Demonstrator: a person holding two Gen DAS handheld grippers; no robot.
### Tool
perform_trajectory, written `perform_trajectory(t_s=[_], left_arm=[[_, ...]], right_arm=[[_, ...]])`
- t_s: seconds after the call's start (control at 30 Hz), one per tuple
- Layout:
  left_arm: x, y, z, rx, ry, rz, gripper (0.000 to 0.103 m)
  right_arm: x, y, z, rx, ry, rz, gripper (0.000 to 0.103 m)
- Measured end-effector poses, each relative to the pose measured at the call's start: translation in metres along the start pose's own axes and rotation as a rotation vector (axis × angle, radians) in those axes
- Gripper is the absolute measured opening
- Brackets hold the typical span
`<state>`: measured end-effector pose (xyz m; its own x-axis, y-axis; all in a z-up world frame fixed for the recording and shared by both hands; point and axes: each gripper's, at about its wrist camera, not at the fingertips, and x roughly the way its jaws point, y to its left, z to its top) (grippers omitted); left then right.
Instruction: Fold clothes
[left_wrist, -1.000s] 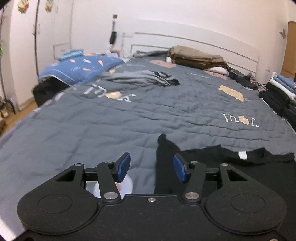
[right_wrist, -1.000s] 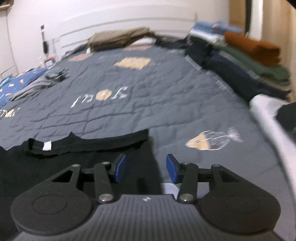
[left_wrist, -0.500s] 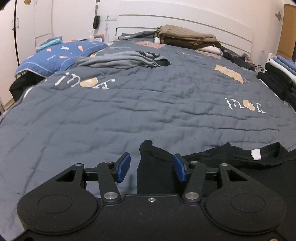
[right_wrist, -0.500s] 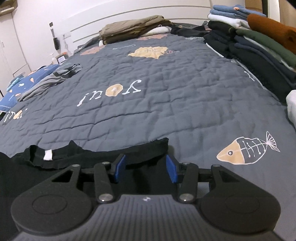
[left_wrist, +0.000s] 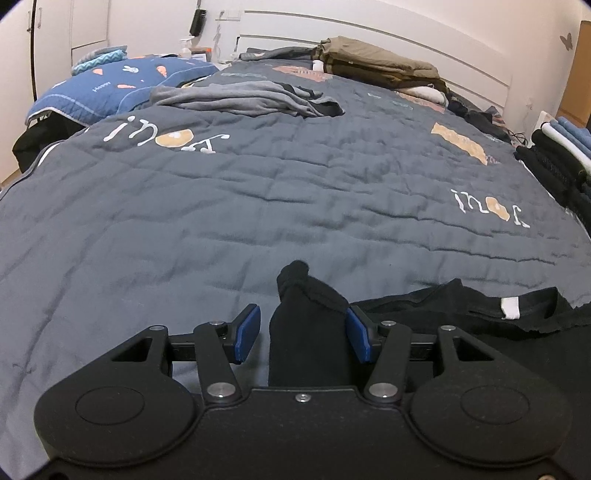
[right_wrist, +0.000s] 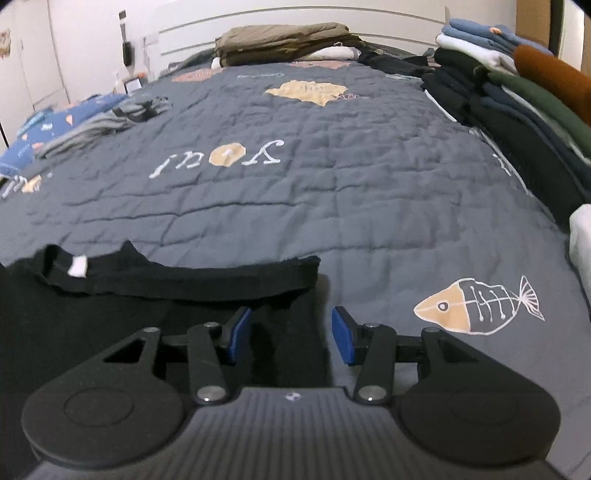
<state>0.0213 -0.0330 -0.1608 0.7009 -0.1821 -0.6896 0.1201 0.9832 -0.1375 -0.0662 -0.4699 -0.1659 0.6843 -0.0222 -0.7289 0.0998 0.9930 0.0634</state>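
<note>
The bed (left_wrist: 258, 206) fills both views under a grey quilt (right_wrist: 369, 206), and I place everything from its near edge, where I stand. Along the far headboard (left_wrist: 369, 33) lies a folded khaki pile (left_wrist: 373, 66). Down the quilt's right side, from the headboard toward me, runs a stack (right_wrist: 517, 96) of folded clothes in black, green, rust and blue. On the far left sit a blue pillow (left_wrist: 110, 85) and, just beside it, a rumpled grey garment (left_wrist: 243, 98).

At the near edge the black shirt (right_wrist: 110, 325) lies spread flat, collar away from me, its white tag (right_wrist: 78, 266) showing at the neckline. Its left corner bunches up into a raised lump (left_wrist: 306, 295); its right shoulder edge (right_wrist: 288, 273) ends just short of the fish print (right_wrist: 476, 304) on the quilt.

My left claw (left_wrist: 303, 334) stands open around that lump: the cloth rises between the blue pads (left_wrist: 247, 334), near the right-hand pad, clear of the left-hand one. I cannot tell whether it touches the right-hand pad.

My right claw (right_wrist: 291, 336) also stands open, over the shirt's right edge. One pad is above black cloth, the other above bare quilt, and neither presses on fabric.
</note>
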Motion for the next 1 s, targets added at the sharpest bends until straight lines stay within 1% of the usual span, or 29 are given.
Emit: perform_trajectory(t_s=[0.07, 0.2, 0.33, 0.47, 0.53, 0.6, 0.67, 0.7, 0.83, 0.9, 1.0], left_arm=[[-0.001, -0.002, 0.001, 0.001, -0.004, -0.004, 0.051], [-0.004, -0.008, 0.002, 0.019, -0.013, -0.005, 0.051], [-0.006, -0.023, 0.002, 0.070, -0.031, -0.015, 0.051], [-0.009, -0.039, 0.002, 0.122, -0.047, -0.029, 0.051], [-0.011, -0.045, 0.000, 0.147, -0.052, -0.049, 0.051], [-0.016, -0.054, -0.001, 0.196, -0.063, -0.103, 0.051], [-0.024, -0.072, -0.007, 0.276, -0.083, -0.169, 0.051], [-0.026, -0.083, -0.011, 0.312, -0.091, -0.188, 0.051], [-0.023, -0.135, -0.032, 0.480, -0.107, -0.229, 0.051], [-0.016, -0.161, -0.046, 0.602, -0.110, -0.227, 0.051], [0.001, -0.190, -0.061, 0.774, -0.131, -0.178, 0.051]], right_arm=[[0.005, 0.004, 0.000, -0.018, -0.011, -0.004, 0.047], [0.013, 0.007, 0.006, -0.035, -0.056, -0.071, 0.047], [0.018, -0.004, 0.014, 0.048, -0.118, -0.085, 0.047], [0.023, -0.012, 0.021, 0.125, -0.160, -0.069, 0.047], [0.023, -0.014, 0.023, 0.134, -0.159, -0.061, 0.047], [0.020, -0.016, 0.024, 0.123, -0.143, -0.054, 0.047], [0.015, -0.019, 0.025, 0.109, -0.120, -0.037, 0.047], [0.012, -0.021, 0.024, 0.105, -0.111, -0.028, 0.047], [0.003, -0.026, 0.023, 0.115, -0.085, -0.019, 0.047], [0.002, -0.026, 0.022, 0.126, -0.074, -0.011, 0.047], [0.005, -0.021, 0.021, 0.117, -0.049, 0.011, 0.047]])
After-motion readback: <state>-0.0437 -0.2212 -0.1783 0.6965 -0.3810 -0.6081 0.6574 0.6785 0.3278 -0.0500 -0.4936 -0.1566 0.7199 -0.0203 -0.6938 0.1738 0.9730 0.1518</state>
